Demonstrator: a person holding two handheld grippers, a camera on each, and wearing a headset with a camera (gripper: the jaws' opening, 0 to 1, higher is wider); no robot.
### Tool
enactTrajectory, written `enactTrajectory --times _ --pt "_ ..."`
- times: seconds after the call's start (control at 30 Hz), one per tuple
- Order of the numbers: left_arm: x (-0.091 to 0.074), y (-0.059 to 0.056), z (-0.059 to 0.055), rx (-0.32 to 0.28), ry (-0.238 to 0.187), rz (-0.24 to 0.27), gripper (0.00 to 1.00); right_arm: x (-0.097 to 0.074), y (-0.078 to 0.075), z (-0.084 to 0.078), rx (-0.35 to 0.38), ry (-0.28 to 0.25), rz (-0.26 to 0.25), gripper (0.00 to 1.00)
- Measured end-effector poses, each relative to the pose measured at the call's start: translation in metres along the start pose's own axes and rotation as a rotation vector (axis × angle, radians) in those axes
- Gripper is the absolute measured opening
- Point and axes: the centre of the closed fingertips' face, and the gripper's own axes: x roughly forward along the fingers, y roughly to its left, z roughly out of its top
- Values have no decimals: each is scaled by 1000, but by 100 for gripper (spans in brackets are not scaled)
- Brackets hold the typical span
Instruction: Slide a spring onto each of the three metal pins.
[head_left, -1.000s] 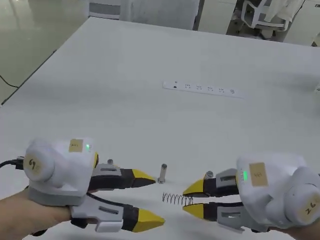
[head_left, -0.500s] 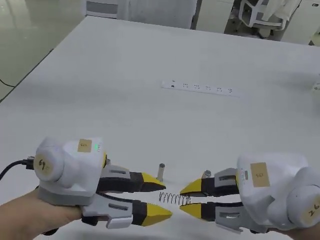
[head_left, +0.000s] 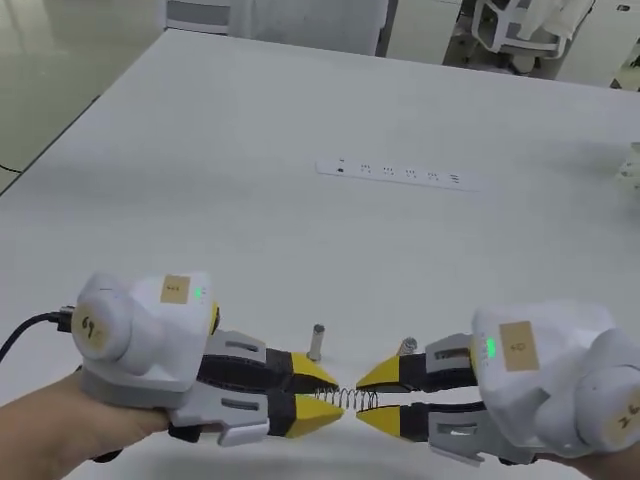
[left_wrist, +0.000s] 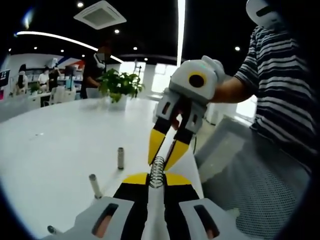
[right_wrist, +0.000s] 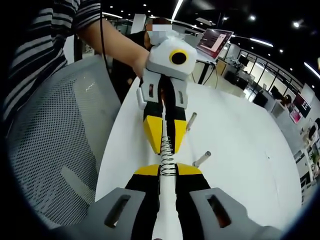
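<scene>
The left gripper (head_left: 340, 398) has a white rounded housing, grey and black jaw arms and yellow tips, with a tan sticker and a green light on top. The right gripper (head_left: 360, 400) carries the same white, grey, black and yellow, again with a tan sticker and a green light. Between the yellow tips, the silvery coiled wire spring (right_wrist: 166, 150) shows fine bright rings. At 12 o'clock from the tips stand 2 silver-grey metal pins (head_left: 317, 340) (head_left: 408, 346). The plain white table (head_left: 250, 150) bears a white power strip with dark marks (head_left: 400, 175) further toward 12 o'clock. A black cable (head_left: 25, 328) trails at 9 o'clock. In the left gripper view, a black-and-white striped sleeve (left_wrist: 270, 75) sits at 2 o'clock.
</scene>
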Motion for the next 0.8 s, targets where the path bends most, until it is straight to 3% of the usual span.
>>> enactTrajectory --times 0.4,0.8 --pt "0 -7 -2 33 24 -57 2 0 6 -1 69 -15 16 8" --pt "1 -10 0 31 23 -76 2 -4 5 -4 126 -36 9 10"
